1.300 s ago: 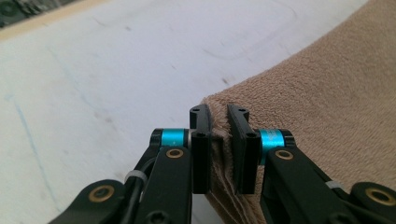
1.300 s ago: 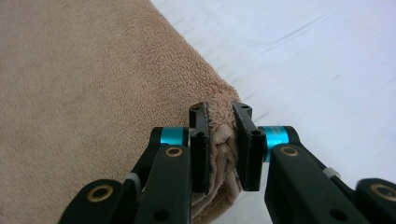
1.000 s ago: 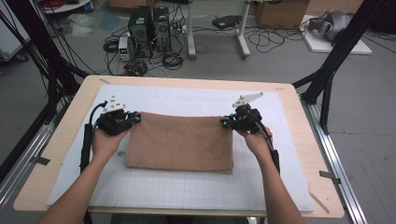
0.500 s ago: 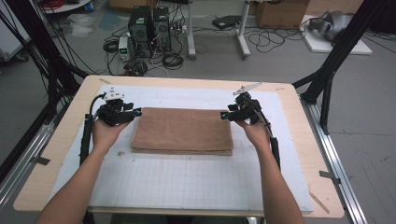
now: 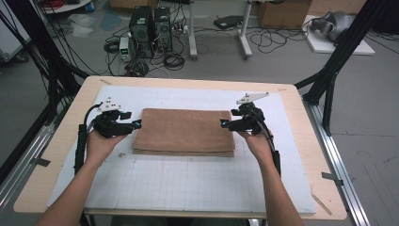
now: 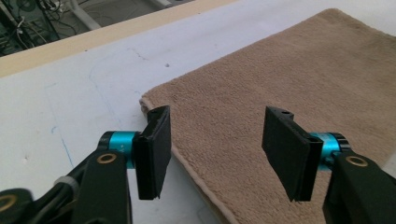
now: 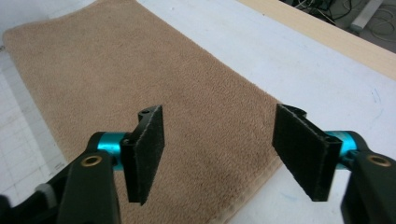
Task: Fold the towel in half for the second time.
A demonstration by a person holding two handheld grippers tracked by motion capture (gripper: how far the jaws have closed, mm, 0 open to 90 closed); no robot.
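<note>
- Your surface spans the lower frame under a white mat.
- The folded brown towel lies flat at mid-frame.
- Your left hand-held gripper and right hand-held gripper flank its ends, jaws just opened wide, holding nothing.

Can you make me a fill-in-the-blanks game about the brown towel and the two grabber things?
1. The towel on the white mat is the colour ____.
2. The towel lies folded, with ____ grippers beside it, one at each short end.
3. The jaws of the left gripper have just been opening and now stand ____, with nothing pinched between them.
4. The right gripper hangs above the towel's ____ end, as the high view shows it.

Missing words: brown; two; open; right
</note>
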